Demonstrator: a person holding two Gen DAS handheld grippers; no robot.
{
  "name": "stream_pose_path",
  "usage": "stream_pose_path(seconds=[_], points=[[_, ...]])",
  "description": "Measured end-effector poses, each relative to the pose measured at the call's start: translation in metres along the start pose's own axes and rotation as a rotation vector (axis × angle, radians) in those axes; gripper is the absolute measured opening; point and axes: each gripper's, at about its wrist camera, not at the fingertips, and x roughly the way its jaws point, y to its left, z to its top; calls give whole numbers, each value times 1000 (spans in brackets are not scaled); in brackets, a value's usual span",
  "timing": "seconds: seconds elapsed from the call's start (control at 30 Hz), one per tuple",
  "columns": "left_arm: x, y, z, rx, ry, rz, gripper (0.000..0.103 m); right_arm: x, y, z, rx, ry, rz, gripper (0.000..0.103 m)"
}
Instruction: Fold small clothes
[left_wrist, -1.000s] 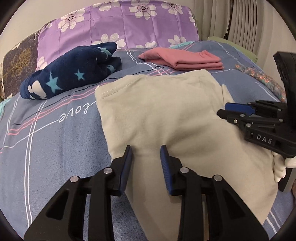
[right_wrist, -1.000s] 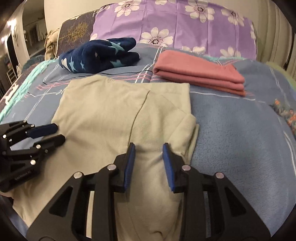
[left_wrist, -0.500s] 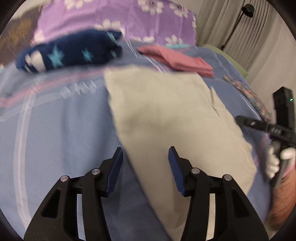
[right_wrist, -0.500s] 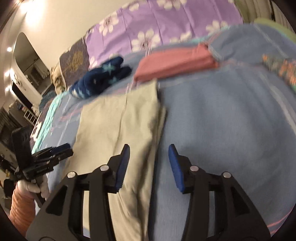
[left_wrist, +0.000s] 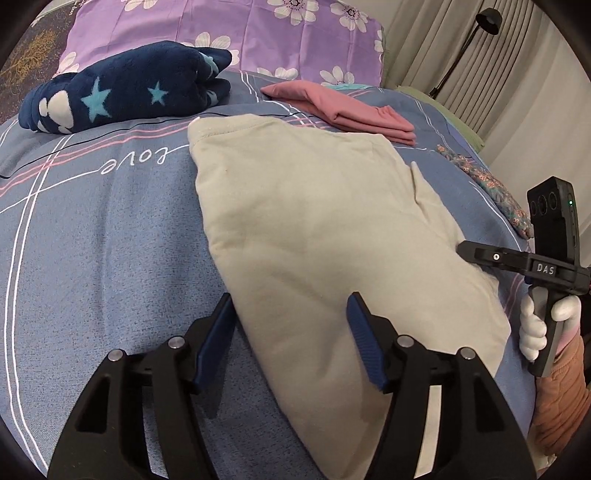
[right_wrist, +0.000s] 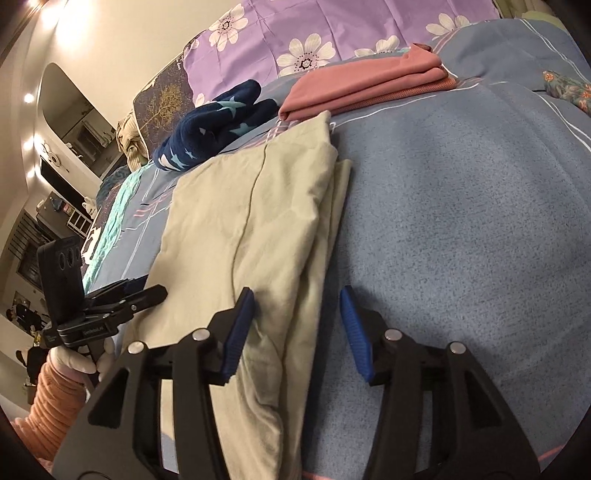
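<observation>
Jaws wider now (beige garment (left_wrist: 332, 236) released)

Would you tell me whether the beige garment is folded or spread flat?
Folded: the beige garment shows stacked layers along its right edge.

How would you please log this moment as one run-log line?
stage: folding beige garment on bed | left gripper: opening, over garment's left edge | right gripper: opening, over right edge | grip: none

Warm indoor light from ceiling spots (right_wrist: 28, 98); both views sharp, fisheye-bowed with dark vignetted corners, soft shadows beneath fingers (left_wrist: 216, 334).
</observation>
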Motion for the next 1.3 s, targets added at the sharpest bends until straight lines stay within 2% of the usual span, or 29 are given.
stream_pose_path(seconds=[0.2,0.53,0.8,0.9,0.93,0.97,1.0,1.03,1.1,1.17,1.23,1.3], points=[[1,-1,-1,12,-13,1,65,0,-6,2,15,37,42,58],[1,-1,-3,21,-20,-13,69,28,2,23,-22,57,44,66],[5,-2,2,36,-8,-30,78,39,4,32,-44,53,66,68],[12,6,15,13,-3,-44,78,47,6,41,-60,55,58,62],[14,9,20,0,-6,-45,76,51,8,45,-64,54,46,51],[16,11,24,-10,-11,-32,60,53,9,47,-67,49,15,38],[17,13,29,-27,-16,-22,34,53,11,48,-68,47,4,28],[16,15,33,-55,-17,-41,21,50,17,47,-81,30,-16,21],[7,11,37,-65,-36,-43,16,32,38,42,-172,-39,-74,16],[-8,-4,40,-24,-76,-34,14,8,54,38,-222,-107,-65,14],[-28,-28,49,20,-122,-39,14,-21,65,34,-253,-181,-83,14],[-50,-59,63,74,-167,-78,14,-59,68,30,-277,-273,-126,14]])
